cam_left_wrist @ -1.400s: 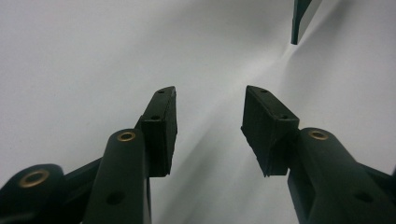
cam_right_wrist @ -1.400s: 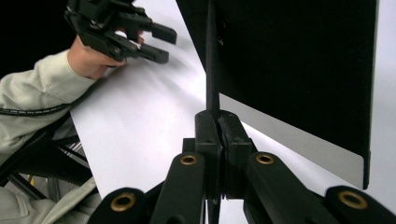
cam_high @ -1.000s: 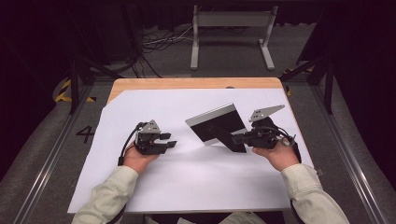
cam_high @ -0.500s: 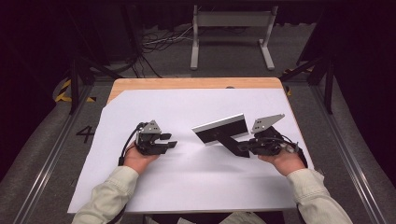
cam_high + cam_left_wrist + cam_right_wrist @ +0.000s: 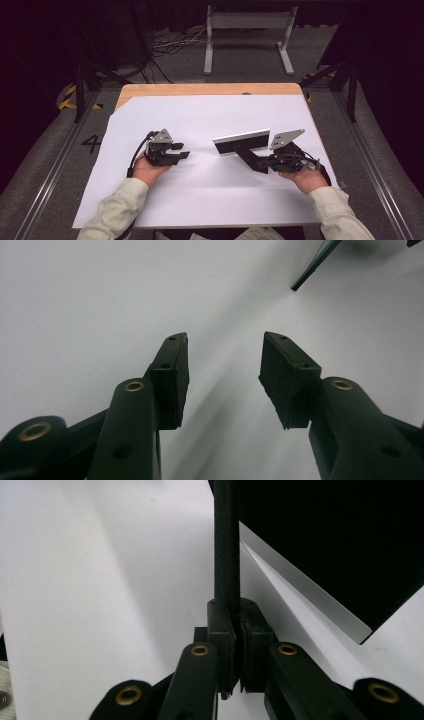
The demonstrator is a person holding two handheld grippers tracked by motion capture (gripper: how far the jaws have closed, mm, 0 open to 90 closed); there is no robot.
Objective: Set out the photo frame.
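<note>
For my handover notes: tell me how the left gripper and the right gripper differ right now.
The left gripper has open jaws with nothing between them; the right gripper is shut on the black stand flap of the picture frame. In the high view, the left lies clear of the frame. Both are hand-held over the white sheet.

Up top the room sits dark, a grey metal stand (image 5: 248,37) planted on grey carpet (image 5: 190,65), cables (image 5: 167,44) tangled at upper left. Centre frame, the wooden surface (image 5: 200,89) under a white sheet (image 5: 200,125). Yellow-black tape (image 5: 67,100) at left, a painted "4" (image 5: 91,143) just below.
</note>
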